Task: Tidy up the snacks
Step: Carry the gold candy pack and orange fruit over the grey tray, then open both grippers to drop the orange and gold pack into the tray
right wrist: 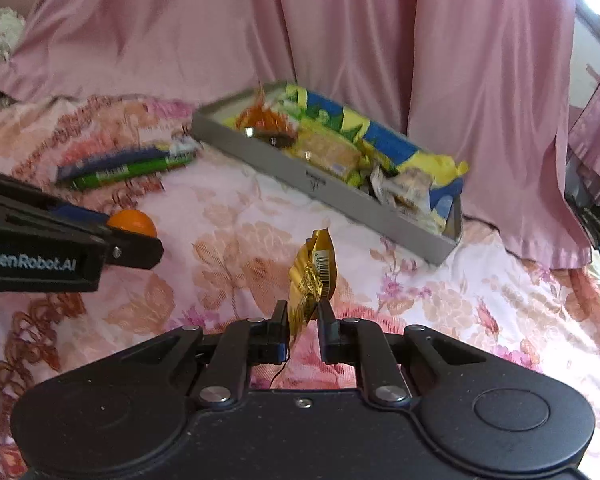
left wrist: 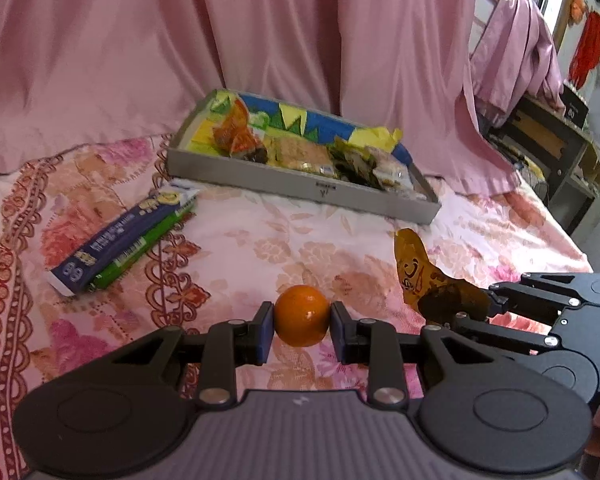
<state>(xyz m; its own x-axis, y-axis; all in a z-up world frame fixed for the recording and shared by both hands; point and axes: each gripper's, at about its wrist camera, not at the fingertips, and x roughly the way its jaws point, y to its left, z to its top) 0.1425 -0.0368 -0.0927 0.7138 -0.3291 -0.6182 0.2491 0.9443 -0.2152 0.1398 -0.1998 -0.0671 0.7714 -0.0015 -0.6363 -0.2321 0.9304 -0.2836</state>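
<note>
Left wrist view: the left gripper (left wrist: pixel 302 326) is closed on an orange ball (left wrist: pixel 302 315); both blue pads press its sides, in the lower middle of the frame, above the flowered cloth (left wrist: pixel 260 248). At the lower right the right gripper (left wrist: pixel 485 305) enters sideways, pinching a golden packet (left wrist: pixel 420 276). The grey tray (left wrist: pixel 300 184) full of snacks is in the upper middle, a small label on its front wall is too small to read. A blue and green pack (left wrist: pixel 120 240) lies at the left.

Right wrist view: the right gripper (right wrist: pixel 303 322) has its fingers nearly together, gripping the lower edge of the golden packet (right wrist: pixel 314 272), which stands upright with a barcode visible. The left gripper (right wrist: pixel 136 240) comes from the left edge with the ball (right wrist: pixel 134 222); its body reads "GenRobot.AI". The tray (right wrist: pixel 340 196) is at the upper right
</note>
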